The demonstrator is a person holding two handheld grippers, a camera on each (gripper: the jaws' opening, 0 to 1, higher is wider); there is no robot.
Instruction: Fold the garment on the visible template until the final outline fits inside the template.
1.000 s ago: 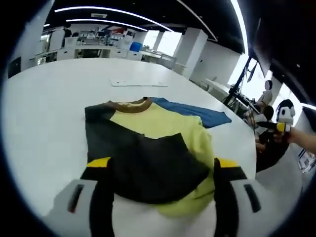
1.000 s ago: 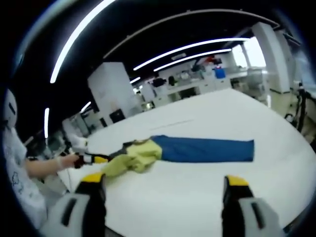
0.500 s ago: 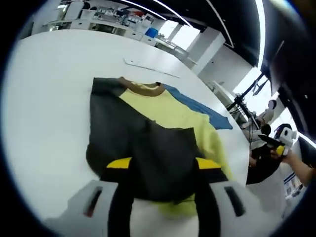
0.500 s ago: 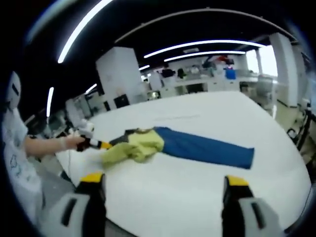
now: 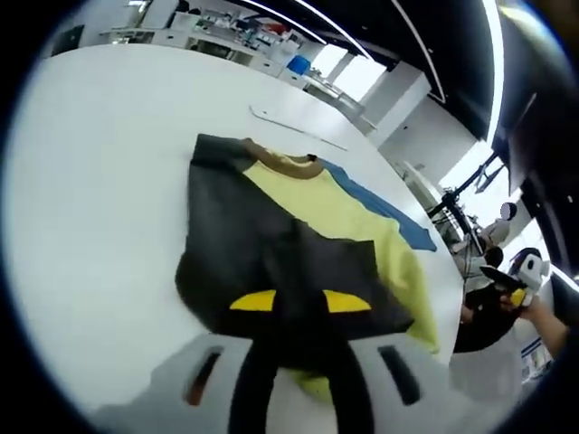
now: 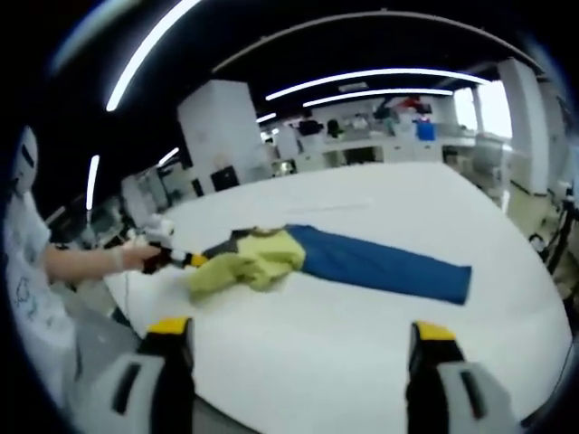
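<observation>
A wide white table point(image 5: 81, 181) carries a garment point(image 5: 271, 244) of dark grey, pale yellow and blue panels, lying flat with its brown collar at the far end.

In the left gripper view, going left to right: bare table, then the dark panel of the garment, then the yellow panel, then a blue strip along the far right edge. The left gripper point(image 5: 298, 303) sits at the near hem, its yellow-tipped jaws drawn almost together over the dark cloth; it looks to be pinching that hem, though the fabric between the tips is too dark to be sure. Beyond the collar a thin flat outline point(image 5: 294, 127), possibly the template's edge, lies on the table. At far right a hand holds the other gripper off the table edge.

In the right gripper view, left to right: a person's arm and hand point(image 6: 136, 259) reaching to the bunched yellow end of the garment point(image 6: 380, 262), then the long blue part stretching right. The right gripper point(image 6: 298, 339) hangs well back from the cloth, jaws spread wide and empty.

Risks: with one corner held, lifting may drag the whole garment sideways off its place, or fold it crooked. A thin pinch could also slip and drop the hem mid-fold.
</observation>
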